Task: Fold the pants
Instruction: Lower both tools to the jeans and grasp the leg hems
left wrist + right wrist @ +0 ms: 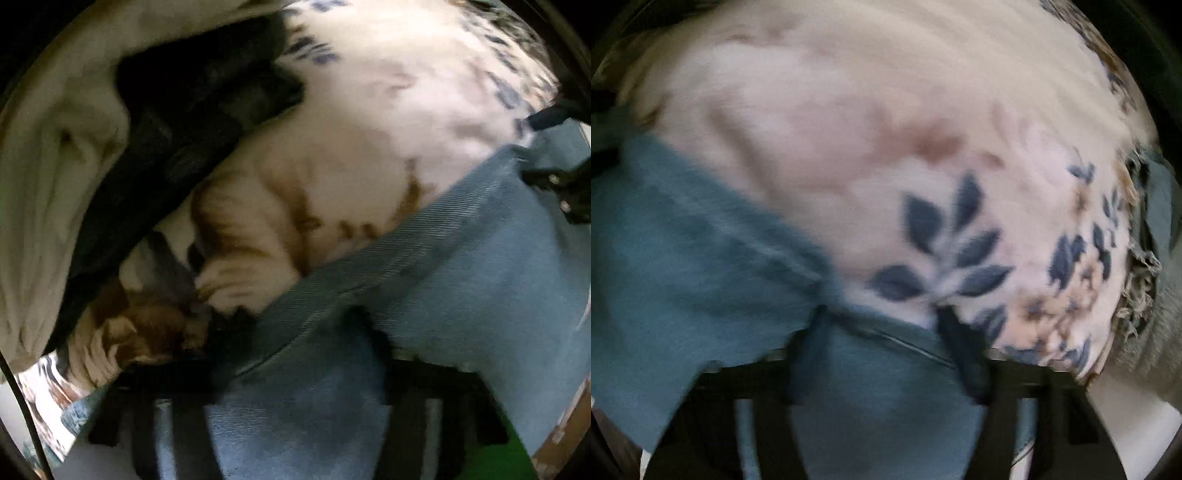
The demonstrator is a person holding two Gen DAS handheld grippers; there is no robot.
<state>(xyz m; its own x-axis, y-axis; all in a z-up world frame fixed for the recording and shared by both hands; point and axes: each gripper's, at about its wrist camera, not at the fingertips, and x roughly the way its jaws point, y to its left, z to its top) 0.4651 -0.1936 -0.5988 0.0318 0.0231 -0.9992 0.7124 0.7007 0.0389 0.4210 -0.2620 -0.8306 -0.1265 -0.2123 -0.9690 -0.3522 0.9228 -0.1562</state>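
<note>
The blue pants lie spread over a white sheet with a leaf print, pretty blurry in both views. The left gripper has its jaws clamped on a fold of the denim, fabric bunched right between the black fingers. Same deal with the right gripper: jaws pinched on the pants' edge where it meets the sheet. Off to the left sit a black garment and a cream cloth, touching each other.
</note>
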